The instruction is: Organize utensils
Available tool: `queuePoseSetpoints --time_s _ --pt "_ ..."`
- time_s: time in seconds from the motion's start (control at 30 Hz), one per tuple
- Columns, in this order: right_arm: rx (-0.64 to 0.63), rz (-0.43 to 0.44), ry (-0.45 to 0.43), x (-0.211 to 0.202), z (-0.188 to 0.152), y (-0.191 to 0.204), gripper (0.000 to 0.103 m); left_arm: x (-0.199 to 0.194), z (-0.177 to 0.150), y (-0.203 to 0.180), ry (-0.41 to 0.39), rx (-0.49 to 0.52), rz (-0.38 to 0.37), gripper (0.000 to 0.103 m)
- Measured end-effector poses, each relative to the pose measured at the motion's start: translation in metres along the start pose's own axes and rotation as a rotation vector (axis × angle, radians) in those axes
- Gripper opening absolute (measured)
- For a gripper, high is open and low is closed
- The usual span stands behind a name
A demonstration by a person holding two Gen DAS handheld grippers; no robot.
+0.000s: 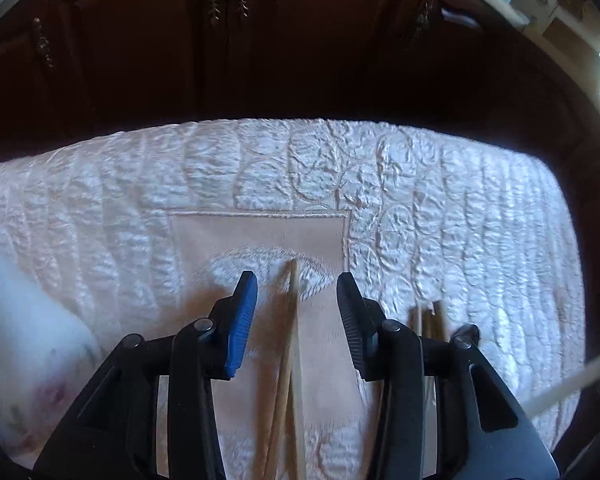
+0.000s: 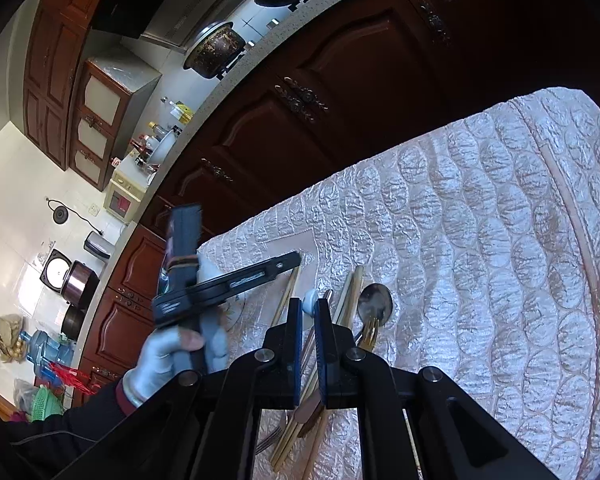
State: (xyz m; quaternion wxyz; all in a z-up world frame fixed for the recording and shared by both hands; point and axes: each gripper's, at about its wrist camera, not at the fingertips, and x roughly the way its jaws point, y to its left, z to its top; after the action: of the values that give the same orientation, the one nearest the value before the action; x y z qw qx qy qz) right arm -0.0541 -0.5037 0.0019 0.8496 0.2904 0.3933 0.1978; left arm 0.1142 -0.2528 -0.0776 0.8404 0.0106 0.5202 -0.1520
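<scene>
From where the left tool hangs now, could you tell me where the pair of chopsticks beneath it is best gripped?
Grip the chopsticks on the shafts just behind their tips, coming straight down. They lie flat on the cloth, side by side along the left tool's axis, between its open jaws, so closing should pinch them across their width.

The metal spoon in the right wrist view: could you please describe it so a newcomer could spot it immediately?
Start from the quilted white cloth covering the table. Just beyond the right gripper lies a cluster of wooden chopsticks. The metal spoon beside them alone has a round, shiny bowl.
</scene>
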Motion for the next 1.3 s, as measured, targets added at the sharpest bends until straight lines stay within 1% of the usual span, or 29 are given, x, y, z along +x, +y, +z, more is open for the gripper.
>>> queuePoseSetpoints --time_s 0.03,0.07,0.1,0.2,0.27,0.33,0.43,0.5,0.53,0.6,0.63,0.67,0.73,0.77,0.8,0.93,1.1,1.2,1.27,1.3 --pt "0.002 0.0 0.0 0.0 -0.001 -0.001 0.005 0.004 0.003 -0.001 0.01 0.012 0.012 0.035" --pt "0.009 0.0 -0.002 0.001 0.0 -0.003 0.005 0.008 0.005 -0.002 0.02 0.021 0.021 0.01" --pt "0.015 0.001 -0.004 0.001 -0.001 -0.005 0.005 0.012 0.007 -0.004 0.035 0.034 0.034 0.004" --pt "0.023 0.003 -0.009 0.0 -0.001 -0.009 0.005 0.004 0.011 -0.001 0.023 0.039 -0.017 0.004" --pt "0.018 0.007 -0.011 -0.001 -0.002 -0.008 0.005 -0.017 0.012 0.0 -0.009 0.032 -0.059 0.004" --pt "0.011 0.006 -0.011 -0.002 -0.001 -0.006 0.005 -0.046 0.012 0.004 -0.059 0.031 -0.108 0.004" --pt "-0.002 0.016 -0.016 -0.004 0.0 0.001 0.005 -0.09 0.008 0.016 -0.117 0.034 -0.151 0.004" --pt "-0.016 0.017 -0.02 -0.005 0.002 0.009 0.005 -0.114 0.001 0.026 -0.143 0.027 -0.175 0.004" --pt "-0.022 0.021 -0.022 -0.006 0.004 0.013 0.005 -0.131 -0.003 0.034 -0.169 0.028 -0.188 0.004" --pt "-0.043 0.024 -0.026 -0.007 0.006 0.024 0.005 -0.154 -0.012 0.037 -0.195 0.024 -0.197 0.004" --pt "-0.055 0.027 -0.028 -0.008 0.008 0.03 0.005 -0.17 -0.015 0.048 -0.215 0.015 -0.208 0.004" --pt "-0.066 0.03 -0.029 -0.008 0.009 0.037 0.005 -0.18 -0.022 0.049 -0.229 0.014 -0.21 0.004" --pt "-0.088 0.028 -0.033 -0.008 0.012 0.048 0.005 -0.208 -0.026 0.069 -0.27 -0.006 -0.215 0.004" --pt "-0.103 0.03 -0.034 -0.008 0.014 0.057 0.005 -0.213 -0.028 0.072 -0.28 -0.014 -0.217 0.004" --pt "-0.112 0.033 -0.035 -0.007 0.015 0.063 0.005 -0.227 -0.029 0.083 -0.298 -0.027 -0.223 0.004" --pt "-0.172 0.044 -0.035 -0.004 0.024 0.095 0.005 -0.273 -0.021 0.105 -0.355 -0.06 -0.244 0.004" --pt "-0.257 0.068 -0.047 0.001 0.043 0.142 0.005 -0.325 -0.005 0.126 -0.432 -0.065 -0.253 0.004" --pt "-0.322 0.076 -0.049 0.013 0.057 0.176 0.005 -0.352 0.005 0.141 -0.487 -0.065 -0.215 0.004" --pt "-0.362 0.073 -0.047 0.024 0.062 0.195 0.005 -0.364 0.012 0.151 -0.523 -0.063 -0.174 0.004" --pt "-0.382 0.076 -0.041 0.033 0.066 0.206 0.005 -0.37 0.016 0.157 -0.544 -0.061 -0.135 0.004"
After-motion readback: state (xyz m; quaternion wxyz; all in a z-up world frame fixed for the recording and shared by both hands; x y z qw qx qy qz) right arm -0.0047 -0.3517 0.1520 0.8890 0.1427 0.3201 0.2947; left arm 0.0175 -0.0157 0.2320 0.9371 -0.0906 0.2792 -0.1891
